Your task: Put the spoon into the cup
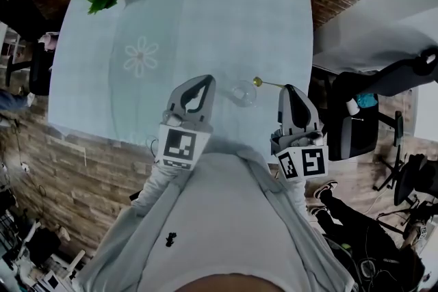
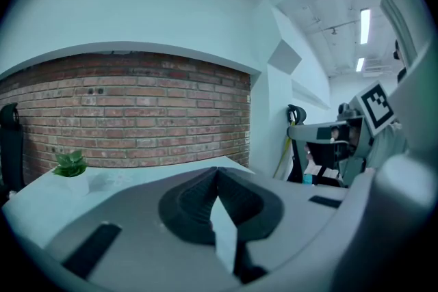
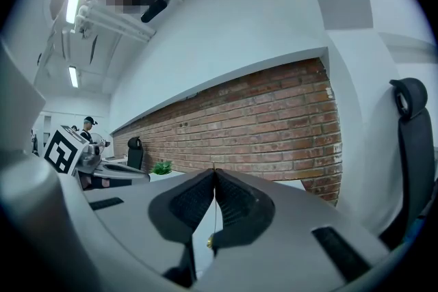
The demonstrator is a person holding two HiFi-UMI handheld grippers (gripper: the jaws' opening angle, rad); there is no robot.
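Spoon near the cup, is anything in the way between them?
Nothing visible is in the way. The right tongs hold the gold spoon, its bowl right beside the clear cup. The left tongs are on the cup's other side, off the path.

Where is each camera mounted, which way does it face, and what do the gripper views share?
Head view: on the person's head, looking steeply down at the table, glass cup and spoon; shows the person's torso, left gripper and right gripper.
Left gripper view: rides the left gripper, looking across the table toward the brick wall; its shut jaws show.
Right gripper view: rides the right gripper, facing that wall; jaws shut on the spoon's handle.
Shared: both gripper views show the brick wall, the plant and the other gripper.
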